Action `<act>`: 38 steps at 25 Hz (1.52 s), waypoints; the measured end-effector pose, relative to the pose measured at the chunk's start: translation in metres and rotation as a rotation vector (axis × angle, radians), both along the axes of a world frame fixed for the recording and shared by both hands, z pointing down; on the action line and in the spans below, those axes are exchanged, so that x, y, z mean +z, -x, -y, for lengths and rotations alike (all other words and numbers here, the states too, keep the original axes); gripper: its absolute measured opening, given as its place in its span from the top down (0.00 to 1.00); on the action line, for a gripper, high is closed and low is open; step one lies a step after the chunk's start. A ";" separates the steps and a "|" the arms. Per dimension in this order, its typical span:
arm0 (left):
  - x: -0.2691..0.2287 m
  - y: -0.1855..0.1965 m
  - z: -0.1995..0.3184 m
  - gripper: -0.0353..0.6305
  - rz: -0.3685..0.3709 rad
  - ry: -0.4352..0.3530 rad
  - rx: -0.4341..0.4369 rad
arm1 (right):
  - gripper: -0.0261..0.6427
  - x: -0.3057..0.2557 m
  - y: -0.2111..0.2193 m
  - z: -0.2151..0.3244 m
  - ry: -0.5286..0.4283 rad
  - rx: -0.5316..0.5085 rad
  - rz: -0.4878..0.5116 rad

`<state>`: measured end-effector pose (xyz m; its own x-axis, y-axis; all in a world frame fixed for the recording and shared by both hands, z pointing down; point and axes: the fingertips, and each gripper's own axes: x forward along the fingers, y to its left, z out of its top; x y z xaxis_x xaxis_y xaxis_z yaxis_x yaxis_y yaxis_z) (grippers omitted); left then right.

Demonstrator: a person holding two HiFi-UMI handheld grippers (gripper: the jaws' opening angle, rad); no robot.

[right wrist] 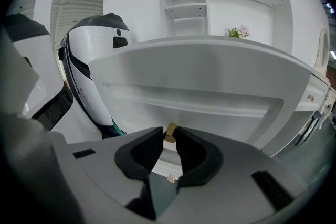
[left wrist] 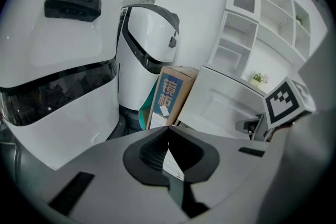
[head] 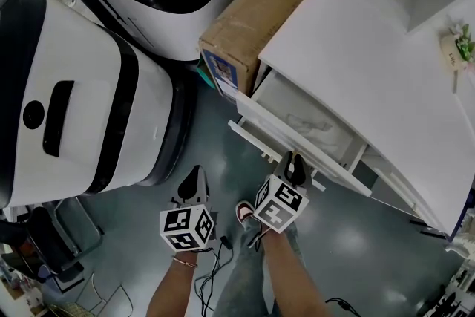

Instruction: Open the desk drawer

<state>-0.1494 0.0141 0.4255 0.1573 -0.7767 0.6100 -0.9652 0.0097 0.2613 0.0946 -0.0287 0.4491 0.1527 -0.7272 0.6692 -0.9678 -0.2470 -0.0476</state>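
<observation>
The white desk drawer (head: 300, 122) stands partly out of the white desk (head: 371, 41), above a glossy grey floor (head: 356, 249). The right gripper (right wrist: 169, 130) is clenched on the drawer's small brass knob (right wrist: 171, 132). The left gripper (left wrist: 168, 128), jaws pressed together and empty, hangs just to its left. A brown cardboard box (head: 260, 11) stands at the desk's far left end, beside big white, black-banded machines (head: 89, 108).

The right tongs (right wrist: 169, 134) pinch the small brass knob (right wrist: 171, 130) on the white drawer (right wrist: 210, 78), with shelves (right wrist: 184, 8) and a plant (right wrist: 237, 32) behind.
</observation>
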 end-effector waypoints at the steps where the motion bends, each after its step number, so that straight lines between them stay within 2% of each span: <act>1: -0.001 0.001 -0.001 0.92 0.001 -0.003 -0.002 | 0.83 0.000 0.001 -0.002 0.001 0.000 0.001; 21: 0.000 0.033 -0.053 0.92 0.012 0.007 -0.107 | 0.83 0.004 0.020 -0.033 0.016 -0.049 0.008; 30: -0.006 0.030 -0.059 0.92 0.012 -0.005 -0.124 | 0.82 0.002 0.023 -0.034 0.018 -0.109 -0.005; 38: -0.020 0.027 -0.063 0.92 0.017 -0.025 -0.135 | 0.82 0.000 0.023 -0.033 0.060 -0.143 0.032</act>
